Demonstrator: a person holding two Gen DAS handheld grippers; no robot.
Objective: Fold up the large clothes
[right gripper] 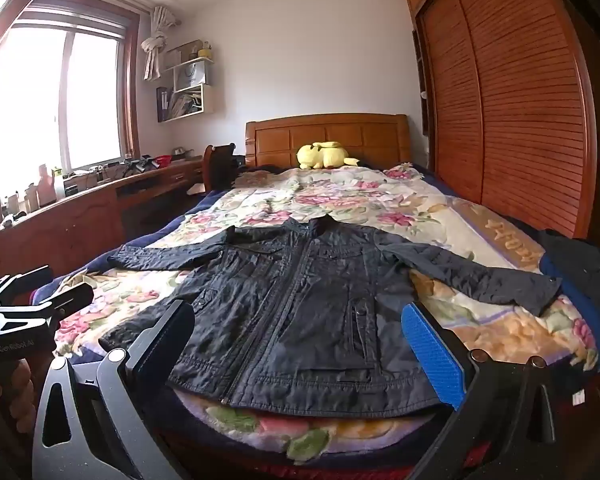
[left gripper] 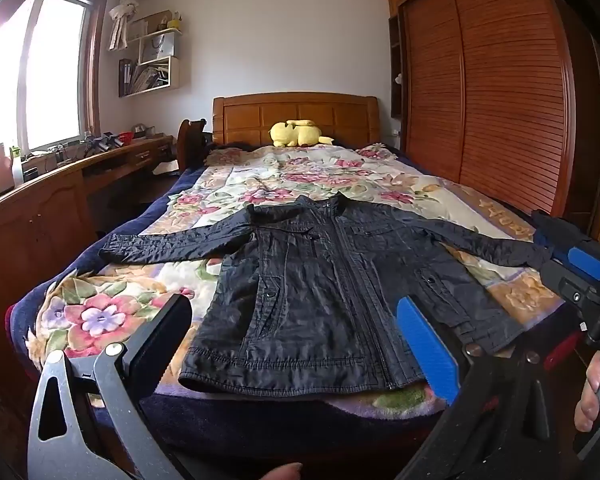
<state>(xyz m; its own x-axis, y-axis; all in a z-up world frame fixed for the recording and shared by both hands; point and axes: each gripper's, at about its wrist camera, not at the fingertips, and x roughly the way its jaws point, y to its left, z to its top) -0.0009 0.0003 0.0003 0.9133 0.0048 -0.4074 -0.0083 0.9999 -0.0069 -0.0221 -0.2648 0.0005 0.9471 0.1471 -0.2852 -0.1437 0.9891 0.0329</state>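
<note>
Floral bedspread carries a black jacket, laid flat and zipped, near the foot of the bed.

The jacket's long axis is seen running hem at 6 o'clock to collar at 12 o'clock, toward the headboard; sleeves are stretched toward 9 and 3 o'clock. Both grippers are held short of the hem, touching nothing: the left gripper and the right gripper are each shown with fingers spread wide. Slippery quilted fabric could be pinched in one layer only, so a fold might be dragged crooked; the hem overhanging the bedspread edge could slide off.
</note>
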